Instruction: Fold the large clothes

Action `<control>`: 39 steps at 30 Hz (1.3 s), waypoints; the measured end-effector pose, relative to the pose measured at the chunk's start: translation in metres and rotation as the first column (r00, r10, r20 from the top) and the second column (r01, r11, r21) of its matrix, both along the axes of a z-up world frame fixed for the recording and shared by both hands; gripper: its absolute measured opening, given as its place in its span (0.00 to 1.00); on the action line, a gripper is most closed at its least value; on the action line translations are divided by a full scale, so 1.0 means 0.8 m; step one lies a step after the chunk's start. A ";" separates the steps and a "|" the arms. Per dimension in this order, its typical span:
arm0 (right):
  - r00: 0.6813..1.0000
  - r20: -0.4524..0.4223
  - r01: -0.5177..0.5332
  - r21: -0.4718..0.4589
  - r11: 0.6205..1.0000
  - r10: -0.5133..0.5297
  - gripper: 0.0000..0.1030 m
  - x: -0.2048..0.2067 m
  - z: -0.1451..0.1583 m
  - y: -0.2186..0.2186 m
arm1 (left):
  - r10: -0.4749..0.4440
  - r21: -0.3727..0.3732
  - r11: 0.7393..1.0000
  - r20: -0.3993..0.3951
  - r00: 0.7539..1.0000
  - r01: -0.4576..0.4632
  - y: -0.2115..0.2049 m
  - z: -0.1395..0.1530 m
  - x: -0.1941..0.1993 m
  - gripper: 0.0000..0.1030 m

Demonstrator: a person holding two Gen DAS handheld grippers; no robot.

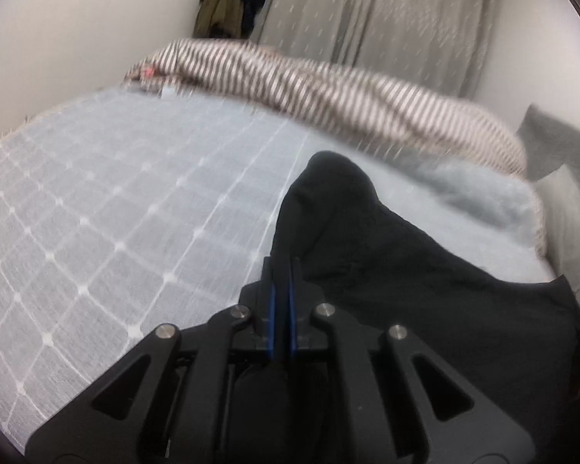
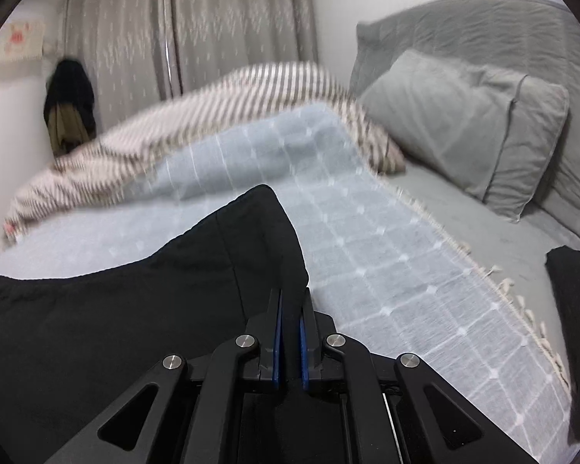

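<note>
Left tongs and right tongs are each clamping the black garment over the bed; keeping both edges level is advisable

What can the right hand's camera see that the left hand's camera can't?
Only the right wrist view shows the big grey pillow, the grey quilted headboard cover behind it, a small pink picture on the wall and the blanket's white tassel fringe.

Only the left wrist view shows the blanket's wide flat stretch towards the bare white wall.

Both show the black garment, pinched by the left gripper and the right gripper, on the pale blue checked blanket, plus the brown-and-white striped cloth, grey curtains and dark hanging clothes.
</note>
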State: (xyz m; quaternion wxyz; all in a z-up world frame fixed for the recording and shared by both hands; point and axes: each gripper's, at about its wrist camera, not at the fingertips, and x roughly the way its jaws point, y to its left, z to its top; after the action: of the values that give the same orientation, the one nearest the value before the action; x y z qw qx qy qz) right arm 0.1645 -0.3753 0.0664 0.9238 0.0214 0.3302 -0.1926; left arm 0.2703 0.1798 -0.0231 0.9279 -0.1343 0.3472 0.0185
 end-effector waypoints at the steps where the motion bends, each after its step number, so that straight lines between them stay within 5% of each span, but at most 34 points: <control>1: 0.999 -0.043 0.002 -0.007 1.000 -0.002 0.09 0.007 -0.015 -0.003 | 0.014 0.020 1.000 -0.057 0.998 -0.013 0.000 -0.021 0.009 0.08; 5: 0.981 -0.193 0.031 0.003 1.000 -0.029 0.21 0.019 -0.065 -0.016 | 0.048 -0.024 0.998 -0.173 0.984 -0.053 0.009 -0.056 0.019 0.17; 7: 0.979 -0.202 0.043 0.017 0.999 -0.039 0.28 0.016 -0.066 -0.024 | 0.057 -0.027 0.998 -0.161 0.985 -0.062 0.013 -0.047 0.015 0.24; 10: 0.981 -0.178 0.076 -0.014 0.997 -0.077 0.41 0.009 -0.046 -0.022 | 0.051 0.016 0.999 -0.108 0.993 -0.049 0.005 -0.022 0.008 0.52; 12: 0.988 -0.137 0.065 -0.018 0.998 -0.067 0.51 0.008 -0.029 -0.012 | 0.032 0.053 0.998 -0.050 0.998 -0.029 -0.006 -0.003 0.002 0.61; 17: 0.993 -0.086 -0.078 -0.006 0.997 0.078 0.61 0.027 -0.002 0.059 | -0.088 0.040 0.995 -0.033 0.996 0.089 -0.052 0.018 0.009 0.78; 20: 0.970 -0.119 -0.206 0.066 0.976 0.213 0.63 0.046 -0.015 0.105 | -0.215 0.018 0.976 -0.092 0.972 0.218 -0.091 0.002 0.026 0.87; 23: 0.940 -0.168 -0.265 0.184 0.947 0.296 0.63 0.064 -0.043 0.122 | -0.259 0.044 0.962 -0.173 0.950 0.271 -0.106 -0.025 0.044 0.87; 29: 0.949 -0.266 -0.130 0.161 0.978 0.170 0.63 0.060 -0.094 0.044 | -0.146 0.040 0.986 -0.249 0.958 0.161 -0.045 -0.054 0.066 0.89; 31: 0.967 -0.236 -0.046 0.194 0.980 0.093 0.63 0.043 -0.087 0.001 | -0.094 0.076 0.990 -0.267 0.959 0.119 -0.023 -0.054 0.073 0.89; 35: 0.964 -0.252 0.125 0.131 0.983 -0.089 0.63 0.019 -0.069 -0.042 | -0.022 0.002 1.000 -0.273 0.962 0.024 0.019 -0.049 0.053 0.90; 39: 0.975 -0.209 0.114 0.196 0.974 -0.073 0.63 -0.013 -0.053 -0.041 | -0.073 0.042 0.995 -0.232 0.970 0.085 0.000 -0.030 0.010 0.90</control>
State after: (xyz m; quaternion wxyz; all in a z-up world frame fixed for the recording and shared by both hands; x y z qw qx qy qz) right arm 0.1542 -0.4082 0.0243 0.8684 0.1133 0.4384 -0.2018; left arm 0.2784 0.1799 -0.0474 0.8846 -0.0931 0.4570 0.0060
